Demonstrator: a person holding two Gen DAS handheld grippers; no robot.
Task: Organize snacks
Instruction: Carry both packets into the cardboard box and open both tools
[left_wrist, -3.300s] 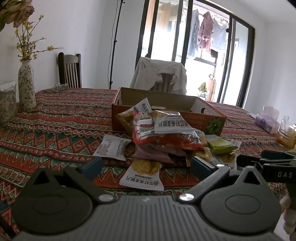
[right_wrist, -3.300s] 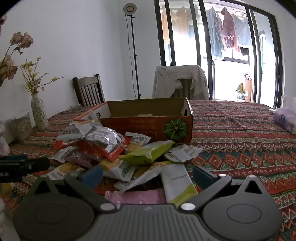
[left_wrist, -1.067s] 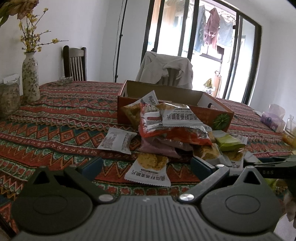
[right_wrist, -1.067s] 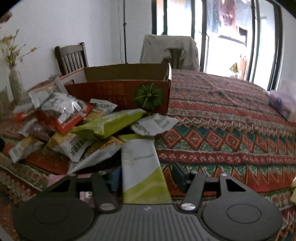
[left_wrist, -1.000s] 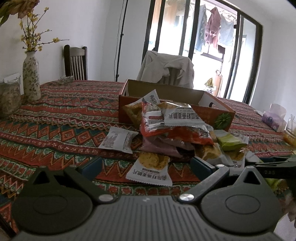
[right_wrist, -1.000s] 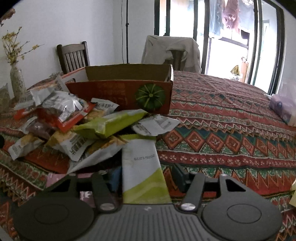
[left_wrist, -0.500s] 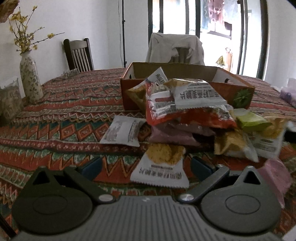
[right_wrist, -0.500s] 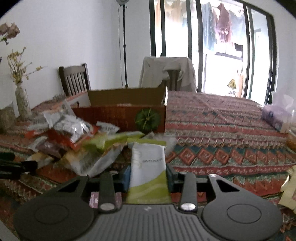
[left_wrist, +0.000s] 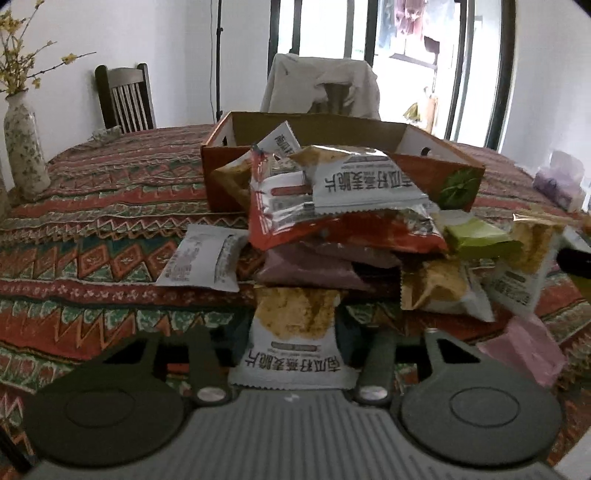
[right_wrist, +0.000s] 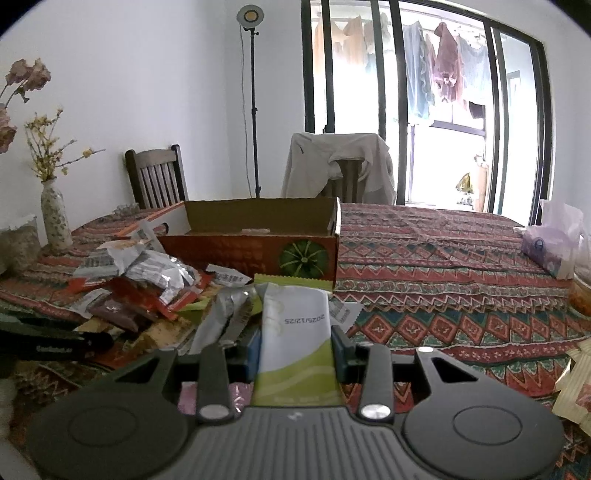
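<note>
A heap of snack packets (left_wrist: 343, 218) lies on the patterned tablecloth in front of an open orange cardboard box (left_wrist: 436, 166). My left gripper (left_wrist: 293, 328) is shut on a white packet with a cracker picture (left_wrist: 293, 347) at the near edge of the heap. My right gripper (right_wrist: 295, 349) is shut on a white and green packet (right_wrist: 293, 332) and holds it raised above the heap. The box (right_wrist: 258, 236) stands behind it, and the heap (right_wrist: 147, 280) lies to the left. The left gripper's body (right_wrist: 55, 345) shows at the left edge.
A flower vase (left_wrist: 24, 147) stands at the table's left, with wooden chairs (left_wrist: 123, 98) behind the table. A tissue pack (right_wrist: 554, 243) sits at the right. A pink packet (left_wrist: 524, 350) and more packets (right_wrist: 576, 387) lie near the front right.
My left gripper has moved forward and shut on the cracker packet. My right gripper has shut on the white and green packet and lifted it off the heap.
</note>
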